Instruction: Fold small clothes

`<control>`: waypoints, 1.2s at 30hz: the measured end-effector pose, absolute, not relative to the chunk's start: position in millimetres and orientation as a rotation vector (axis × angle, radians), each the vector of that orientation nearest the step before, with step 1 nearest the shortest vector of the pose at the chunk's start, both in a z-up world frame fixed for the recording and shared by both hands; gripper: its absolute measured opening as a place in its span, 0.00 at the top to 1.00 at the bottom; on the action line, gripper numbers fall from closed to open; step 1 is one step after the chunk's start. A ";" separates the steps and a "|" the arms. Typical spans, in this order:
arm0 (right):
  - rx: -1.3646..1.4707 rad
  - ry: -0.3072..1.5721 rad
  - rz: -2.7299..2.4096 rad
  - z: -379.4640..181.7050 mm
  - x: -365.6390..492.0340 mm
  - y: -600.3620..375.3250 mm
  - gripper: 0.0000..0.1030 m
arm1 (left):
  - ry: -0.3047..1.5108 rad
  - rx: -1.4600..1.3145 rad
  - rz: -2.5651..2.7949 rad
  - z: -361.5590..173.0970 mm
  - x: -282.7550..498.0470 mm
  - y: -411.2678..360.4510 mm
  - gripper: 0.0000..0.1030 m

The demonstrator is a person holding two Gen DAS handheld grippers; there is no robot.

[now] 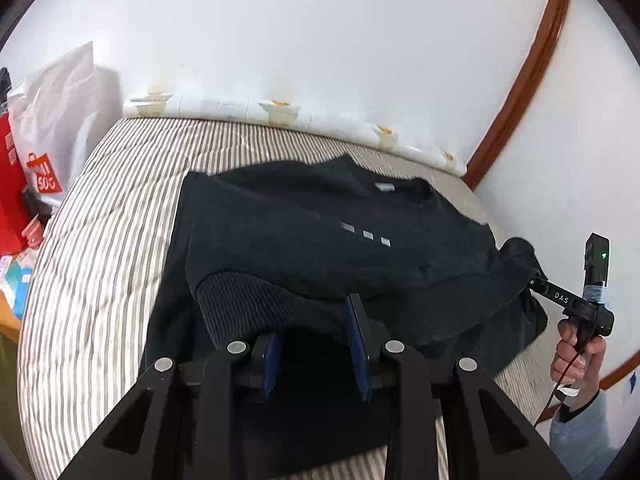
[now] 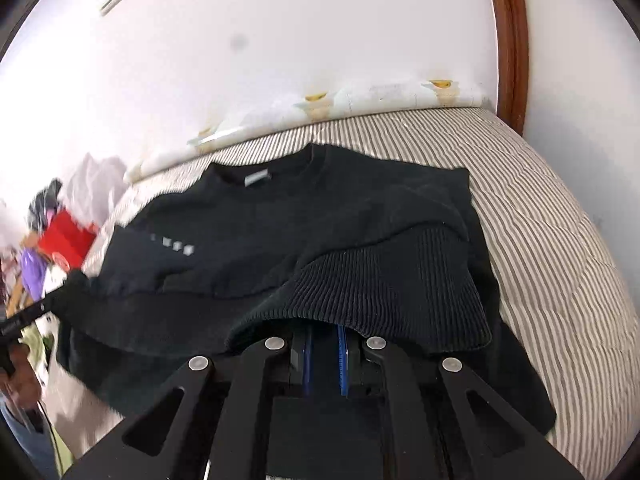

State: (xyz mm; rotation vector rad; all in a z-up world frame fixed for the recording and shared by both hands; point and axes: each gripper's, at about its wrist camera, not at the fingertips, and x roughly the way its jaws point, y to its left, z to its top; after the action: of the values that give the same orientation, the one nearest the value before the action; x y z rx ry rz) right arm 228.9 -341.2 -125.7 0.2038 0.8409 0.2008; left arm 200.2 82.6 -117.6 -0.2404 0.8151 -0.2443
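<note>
Two grippers, both on the near hem of one black sweatshirt spread on a striped bed cover, collar toward the far wall. Left gripper from its own camera: blue pads stand a little apart with the ribbed hem draped over and between them, fabric bunched in the gap, so it reads as clamped on the hem at the sweatshirt's near-left corner. Right gripper from its own camera: blue pads nearly together, ribbed hem folded over the tips and pinched between them, near-right corner of the sweatshirt. In the left view the right gripper shows at the right side, its tip buried in bunched black fabric, a hand in a light blue sleeve around its handle, green light on the unit above. Hem lifted off the cover on both sides and curled back toward the chest, the lower body sagging between the two grips. Chest has three small pale squares; pale neck label inside the collar. Sweatshirt sits mid-bed, far edge near the white wall. Brown wooden trim at far right. White shopping bag with orange logo and red items off the bed at left. Right view is motion-blurred at left.
</note>
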 end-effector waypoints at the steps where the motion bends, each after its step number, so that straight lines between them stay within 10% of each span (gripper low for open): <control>1: 0.212 0.841 0.197 -124.5 239.2 -340.7 0.91 | 0.809 -0.232 -0.240 -115.7 207.2 82.7 0.74; 13: 0.188 0.834 0.023 -125.0 311.2 -354.3 0.89 | 0.719 -0.222 -0.255 -84.1 280.9 91.0 0.69; 24: 0.069 0.867 0.049 -133.0 326.2 -361.5 0.50 | 0.763 -0.172 -0.168 -107.2 284.7 116.8 0.51; 32: 0.009 0.923 0.028 -157.6 362.5 -350.4 0.52 | 0.931 -0.157 -0.078 -160.3 310.2 132.1 0.55; 36: 0.000 0.931 0.054 -159.6 364.9 -345.3 0.86 | 0.923 -0.200 -0.098 -159.7 314.7 129.6 0.88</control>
State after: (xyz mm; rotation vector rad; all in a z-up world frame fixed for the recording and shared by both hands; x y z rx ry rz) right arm 364.9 -345.3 -159.6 0.0001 0.9312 0.0544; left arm 314.7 129.6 -159.7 -0.2002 0.9228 -0.0976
